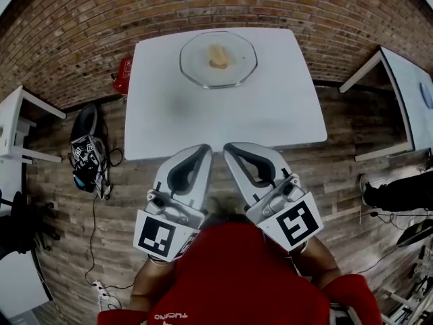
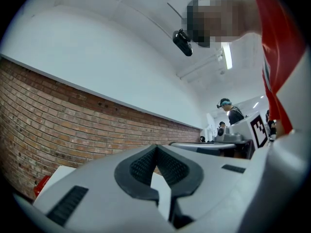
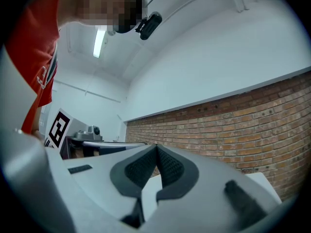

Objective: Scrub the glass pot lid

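while the glass pot lid (image 1: 218, 59) lies flat at the far side of the white table (image 1: 270, 114), a person in a red top holds the left gripper (image 1: 201, 149) and the right gripper (image 1: 231, 147) side by side at the table's near edge, well apart from the lid. both pairs of jaws are pressed together at the tips, with nothing between them. a pale yellowish thing (image 1: 217, 56) sits at the lid's middle; whether it is a knob or a sponge is not clear from here. the lid looks rigid, weighty, slick and breakable. a firm pinch on its rim, or on the centre piece if that is the knob, seems the safest hold, one gripper steadying it while the other scrubs.
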`<act>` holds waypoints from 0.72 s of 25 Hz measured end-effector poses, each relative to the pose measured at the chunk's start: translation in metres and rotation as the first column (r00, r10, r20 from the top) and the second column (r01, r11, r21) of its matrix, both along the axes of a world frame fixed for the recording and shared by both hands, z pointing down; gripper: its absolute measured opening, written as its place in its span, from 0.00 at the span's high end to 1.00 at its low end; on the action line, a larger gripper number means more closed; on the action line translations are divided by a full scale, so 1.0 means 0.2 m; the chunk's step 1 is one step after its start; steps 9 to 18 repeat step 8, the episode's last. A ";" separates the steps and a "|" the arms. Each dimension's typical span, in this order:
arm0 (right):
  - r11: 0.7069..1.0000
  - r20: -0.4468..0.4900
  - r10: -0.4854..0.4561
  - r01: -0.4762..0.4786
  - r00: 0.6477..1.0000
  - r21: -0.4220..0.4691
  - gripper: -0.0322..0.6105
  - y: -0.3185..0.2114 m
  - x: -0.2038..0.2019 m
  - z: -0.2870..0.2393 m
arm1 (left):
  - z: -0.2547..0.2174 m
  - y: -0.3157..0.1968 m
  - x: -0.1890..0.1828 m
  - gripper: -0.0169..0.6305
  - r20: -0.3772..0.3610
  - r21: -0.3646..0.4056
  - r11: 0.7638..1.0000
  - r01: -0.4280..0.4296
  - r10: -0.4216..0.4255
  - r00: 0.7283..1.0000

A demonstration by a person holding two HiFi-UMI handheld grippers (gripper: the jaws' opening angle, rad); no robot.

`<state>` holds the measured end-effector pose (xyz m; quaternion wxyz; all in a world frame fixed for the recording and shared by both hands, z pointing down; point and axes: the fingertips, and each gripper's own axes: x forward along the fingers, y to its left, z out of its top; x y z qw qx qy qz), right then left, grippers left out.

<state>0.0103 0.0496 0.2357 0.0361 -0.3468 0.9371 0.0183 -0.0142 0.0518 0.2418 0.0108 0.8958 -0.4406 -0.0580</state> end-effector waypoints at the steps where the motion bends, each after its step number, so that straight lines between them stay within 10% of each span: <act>1: 1.000 -0.001 0.001 -0.001 1.000 0.001 0.90 0.00 0.00 0.00 | 0.00 0.00 0.00 0.95 0.000 -0.001 1.000 -0.002 0.002 1.000; 18: 1.000 -0.002 0.004 -0.004 1.000 -0.005 0.90 0.01 0.00 0.01 | 0.00 0.01 0.01 0.95 -0.002 0.000 1.000 -0.008 0.008 1.000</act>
